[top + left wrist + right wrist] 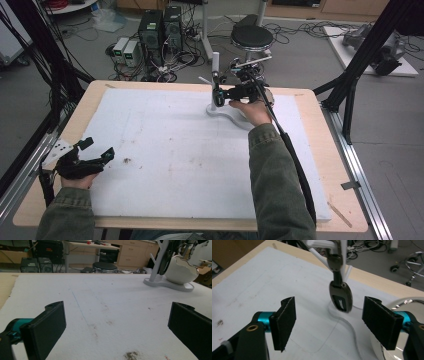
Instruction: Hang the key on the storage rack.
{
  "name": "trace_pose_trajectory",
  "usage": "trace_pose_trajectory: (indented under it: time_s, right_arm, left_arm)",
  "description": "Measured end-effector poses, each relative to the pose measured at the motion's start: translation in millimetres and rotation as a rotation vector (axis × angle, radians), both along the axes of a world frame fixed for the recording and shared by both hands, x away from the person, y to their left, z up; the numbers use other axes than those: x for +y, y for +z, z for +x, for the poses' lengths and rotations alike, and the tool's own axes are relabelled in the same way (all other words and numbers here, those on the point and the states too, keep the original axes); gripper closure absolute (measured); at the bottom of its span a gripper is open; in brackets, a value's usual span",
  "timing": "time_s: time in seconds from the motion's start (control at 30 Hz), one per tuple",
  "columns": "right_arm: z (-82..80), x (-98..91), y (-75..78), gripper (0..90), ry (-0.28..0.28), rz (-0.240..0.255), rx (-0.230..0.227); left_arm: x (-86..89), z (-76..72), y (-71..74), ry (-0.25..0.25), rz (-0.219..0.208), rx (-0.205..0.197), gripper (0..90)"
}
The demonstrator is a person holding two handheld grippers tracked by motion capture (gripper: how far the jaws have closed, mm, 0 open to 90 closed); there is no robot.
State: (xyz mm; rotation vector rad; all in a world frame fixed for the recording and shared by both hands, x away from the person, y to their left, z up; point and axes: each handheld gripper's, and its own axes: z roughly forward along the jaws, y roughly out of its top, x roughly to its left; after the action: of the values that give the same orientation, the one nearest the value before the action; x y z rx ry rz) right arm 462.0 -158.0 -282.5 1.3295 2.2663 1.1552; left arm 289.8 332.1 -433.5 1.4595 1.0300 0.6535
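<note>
Watch [341, 296]: hung lengthwise from the stand [325, 245], upper centre, framed between the jaws.
Right gripper [329, 323]: jaws apart, nearer.
Left gripper [117, 327]: jaws apart, empty.

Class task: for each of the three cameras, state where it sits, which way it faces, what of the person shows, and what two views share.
High view: above the person's side, facing forward and down on the white mat; both sleeves, left tool, right tool.
Left tool view: on the left tool, facing across the mat.
Right tool view: on the right tool, facing a hanging watch.
Shared: the white stand and bowl.
</note>
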Motion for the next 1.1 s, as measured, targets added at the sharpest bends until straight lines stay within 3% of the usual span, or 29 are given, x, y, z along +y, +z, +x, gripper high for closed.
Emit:
trace_pose_trajectory:
  time_s: [0.17, 0.2, 0.43, 0.73, 1.1]
  right_arm:
    - [-5.7, -0.3, 1.8, 8.2, -0.004, -0.019, -0.002]
    - [-7.2, -0.1, 1.3, 0.3, 0.003, -0.017, -0.005]
    - [-19.4, -4.6, -4.8, 0.5, -0.010, -0.061, -0.002]
    - [-37.6, -18.6, -9.4, 0.5, -0.005, -0.023, -0.037]
    - [-53.0, -37.4, -12.4, 0.5, -0.053, 0.008, -0.068]
  left_arm:
    - [-0.1, -0.2, 0.1, 0.000, -0.001, -0.002, 2.0]
    - [-0.1, -0.2, 0.1, 0.000, -0.001, -0.002, 2.0]
    - [-0.2, -0.2, 0.0, -0.001, 0.001, -0.001, 2.0]
    - [-0.3, -0.5, -0.1, -0.001, 0.003, 0.002, 2.0]
    - [1.0, -0.6, -0.3, 0.001, -0.009, 0.004, 2.0]
